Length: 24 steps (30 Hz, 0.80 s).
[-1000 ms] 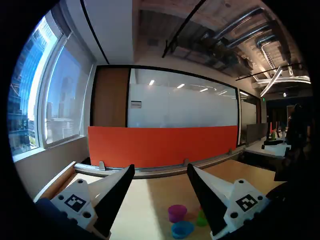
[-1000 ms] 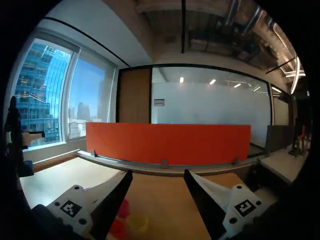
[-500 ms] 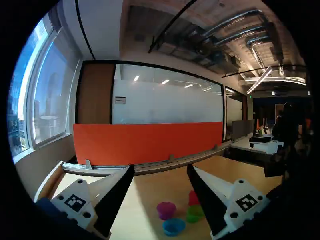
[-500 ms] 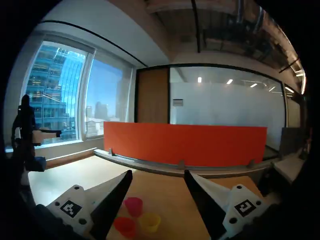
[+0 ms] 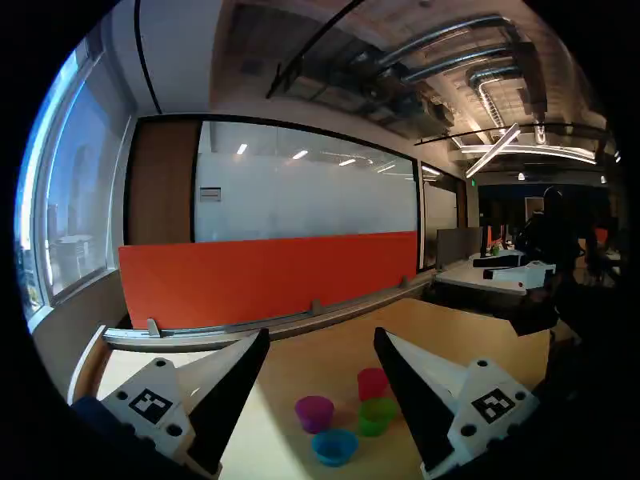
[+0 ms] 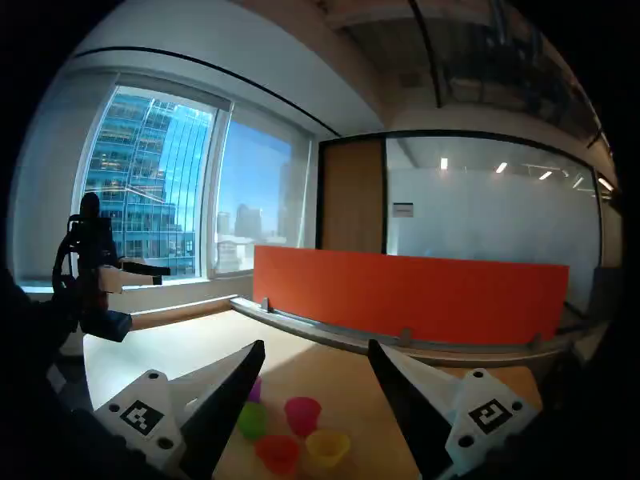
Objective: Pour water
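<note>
Now more cups (image 5: 314, 413) in sight than half second ago; we are closing in. Left gripper (image 5: 320, 332), right gripper (image 6: 315, 344): fingers spread, empty. Cups sit on table (image 5: 320, 364), 6 o'clock, low between our fingers. Nothing grasped, pouring not begun.

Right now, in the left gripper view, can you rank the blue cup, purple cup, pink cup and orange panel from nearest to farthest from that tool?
1. Blue cup, bottom centre, closest.
2. Purple cup, just behind it, to the left.
3. Pink cup, farther back, to the right.
4. Orange panel, standing far behind all the cups.
</note>
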Tool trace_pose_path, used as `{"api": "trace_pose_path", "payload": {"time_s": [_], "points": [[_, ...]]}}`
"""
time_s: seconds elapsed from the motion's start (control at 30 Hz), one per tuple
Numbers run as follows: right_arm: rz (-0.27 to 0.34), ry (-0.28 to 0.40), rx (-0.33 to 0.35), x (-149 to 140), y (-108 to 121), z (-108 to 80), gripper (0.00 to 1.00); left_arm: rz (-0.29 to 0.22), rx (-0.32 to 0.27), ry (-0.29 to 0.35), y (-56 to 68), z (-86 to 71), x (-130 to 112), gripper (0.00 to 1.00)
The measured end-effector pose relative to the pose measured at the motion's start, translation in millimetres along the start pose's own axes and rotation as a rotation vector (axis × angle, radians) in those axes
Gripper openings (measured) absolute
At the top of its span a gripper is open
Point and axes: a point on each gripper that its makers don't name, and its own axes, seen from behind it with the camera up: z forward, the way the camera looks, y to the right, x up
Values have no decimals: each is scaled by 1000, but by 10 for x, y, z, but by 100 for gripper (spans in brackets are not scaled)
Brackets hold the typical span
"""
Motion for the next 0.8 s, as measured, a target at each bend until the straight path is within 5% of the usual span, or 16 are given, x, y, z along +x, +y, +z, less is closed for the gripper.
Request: {"api": "trace_pose_path", "payload": {"time_s": [0.8], "points": [[-23,-131,168,-273,-208,-1,100,55,-120,-133,205,87,-535,97]]}}
